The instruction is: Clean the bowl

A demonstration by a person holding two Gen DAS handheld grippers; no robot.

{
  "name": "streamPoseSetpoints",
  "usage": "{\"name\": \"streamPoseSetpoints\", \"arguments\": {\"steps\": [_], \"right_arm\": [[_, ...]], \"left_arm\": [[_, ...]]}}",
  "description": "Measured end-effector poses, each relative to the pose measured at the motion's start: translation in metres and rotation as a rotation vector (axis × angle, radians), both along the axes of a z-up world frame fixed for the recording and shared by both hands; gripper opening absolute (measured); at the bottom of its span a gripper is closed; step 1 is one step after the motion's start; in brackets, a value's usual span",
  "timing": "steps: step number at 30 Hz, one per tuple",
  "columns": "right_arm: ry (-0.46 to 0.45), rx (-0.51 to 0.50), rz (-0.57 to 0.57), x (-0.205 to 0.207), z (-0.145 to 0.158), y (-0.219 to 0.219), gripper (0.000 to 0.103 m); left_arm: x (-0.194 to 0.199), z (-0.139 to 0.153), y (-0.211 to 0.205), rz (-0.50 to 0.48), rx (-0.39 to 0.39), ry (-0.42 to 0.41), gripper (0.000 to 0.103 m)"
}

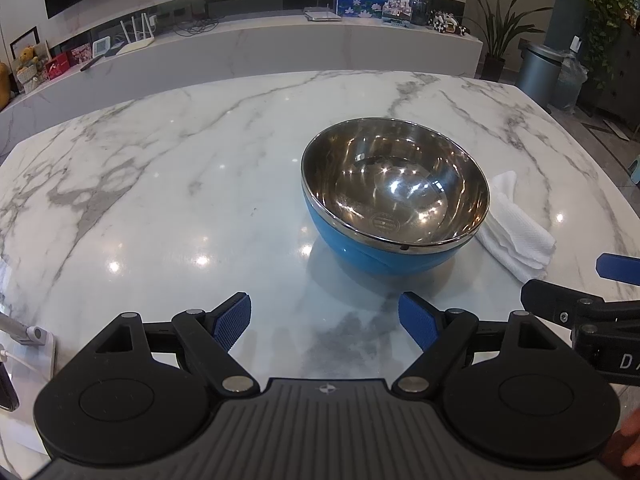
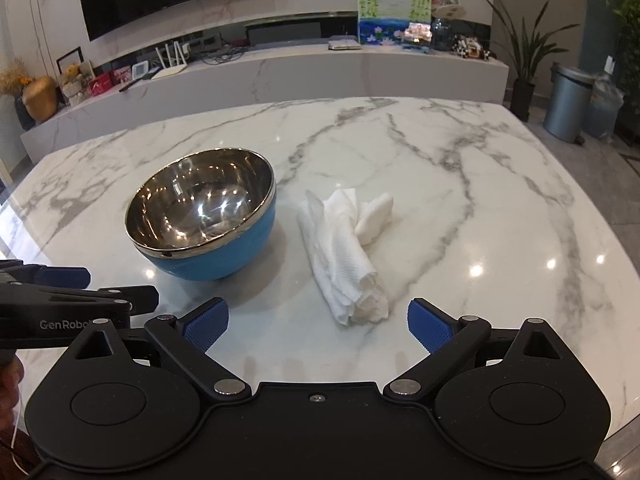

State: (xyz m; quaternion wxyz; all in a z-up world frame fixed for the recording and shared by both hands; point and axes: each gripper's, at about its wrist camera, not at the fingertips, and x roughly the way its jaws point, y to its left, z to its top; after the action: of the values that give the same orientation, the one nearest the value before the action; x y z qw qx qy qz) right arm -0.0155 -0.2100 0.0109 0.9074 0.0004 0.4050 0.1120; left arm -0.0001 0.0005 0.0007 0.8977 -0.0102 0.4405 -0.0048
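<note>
A bowl [image 1: 394,196] [image 2: 204,216], blue outside and shiny steel inside, stands upright on the white marble table [image 1: 180,184] [image 2: 460,184]. Just right of it lies a rolled white paper towel [image 1: 516,228] [image 2: 344,256]. My left gripper [image 1: 324,322] hovers open over bare marble, short of the bowl and slightly left of it. My right gripper [image 2: 318,326] is open too, with the near end of the towel just ahead between its blue pads, untouched. Each gripper shows at the edge of the other's view: the right gripper [image 1: 616,268] and the left gripper [image 2: 64,280].
A white stand with a cable [image 1: 32,344] sits at the table's near left edge. Beyond the table runs a low marble shelf [image 2: 360,64] with pictures, a router and ornaments. A grey bin [image 2: 568,100] and potted plants [image 2: 524,60] stand at the far right.
</note>
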Motion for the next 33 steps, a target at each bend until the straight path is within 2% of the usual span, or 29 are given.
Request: {"name": "streamPoseSetpoints", "arguments": {"steps": [25, 29, 33], "right_arm": [[0.038, 0.02, 0.01, 0.0029, -0.002, 0.0004, 0.096], [0.041, 0.019, 0.003, 0.0028, -0.0022, 0.0003, 0.096], [0.04, 0.021, -0.001, 0.0029, -0.0022, -0.0006, 0.096]], "left_arm": [[0.0011, 0.0014, 0.0003, 0.0, -0.03, 0.015, 0.081], [0.0009, 0.002, -0.0019, -0.005, -0.017, 0.009, 0.081], [0.0013, 0.0027, 0.0002, 0.001, -0.037, 0.017, 0.081]]}}
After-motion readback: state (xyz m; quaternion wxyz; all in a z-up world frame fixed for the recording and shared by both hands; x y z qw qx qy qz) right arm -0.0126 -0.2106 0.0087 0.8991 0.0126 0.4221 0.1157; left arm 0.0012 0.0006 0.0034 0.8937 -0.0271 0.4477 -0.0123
